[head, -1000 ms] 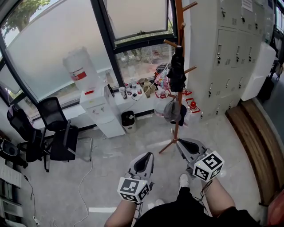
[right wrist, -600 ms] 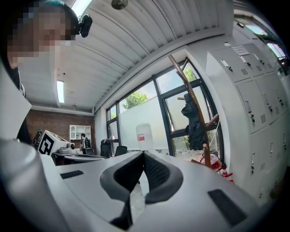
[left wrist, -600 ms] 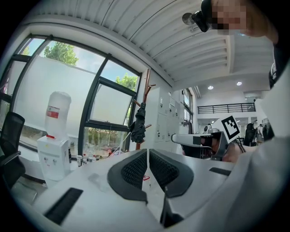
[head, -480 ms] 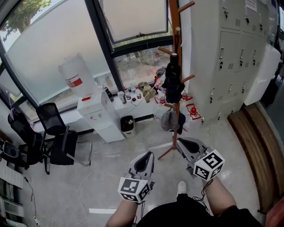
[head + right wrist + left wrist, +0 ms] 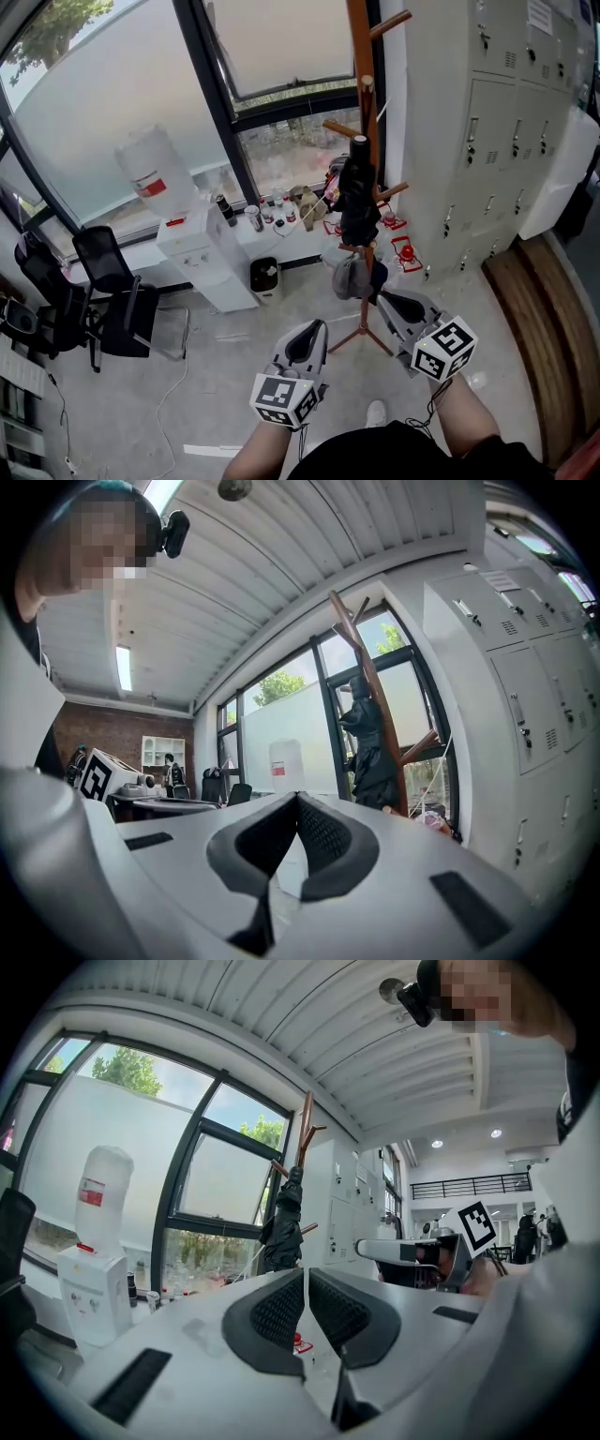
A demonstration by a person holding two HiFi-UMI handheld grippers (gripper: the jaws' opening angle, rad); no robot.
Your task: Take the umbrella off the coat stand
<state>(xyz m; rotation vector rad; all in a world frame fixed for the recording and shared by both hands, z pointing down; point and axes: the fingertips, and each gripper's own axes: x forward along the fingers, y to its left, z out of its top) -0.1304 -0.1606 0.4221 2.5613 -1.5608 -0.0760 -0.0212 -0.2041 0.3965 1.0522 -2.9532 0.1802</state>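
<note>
**newb_q:** While I'm squinting at this, where's the umbrella (image 5: 355, 202) and which way does it point?

**rig_guy:** It's black, folded, and hanging on the coat stand (image 5: 357, 37), tight against the pole among the pegs. The long axis runs straight up and down, same as the pole. Can't tell which end is the handle.

**newb_q:** And the tongs?

**rig_guy:** Left tongs (image 5: 317, 324) are clenched, pads together with nothing between them. Right tongs (image 5: 380, 298) same deal, closed and empty. Both are short of the coat stand, touching nothing.
</note>
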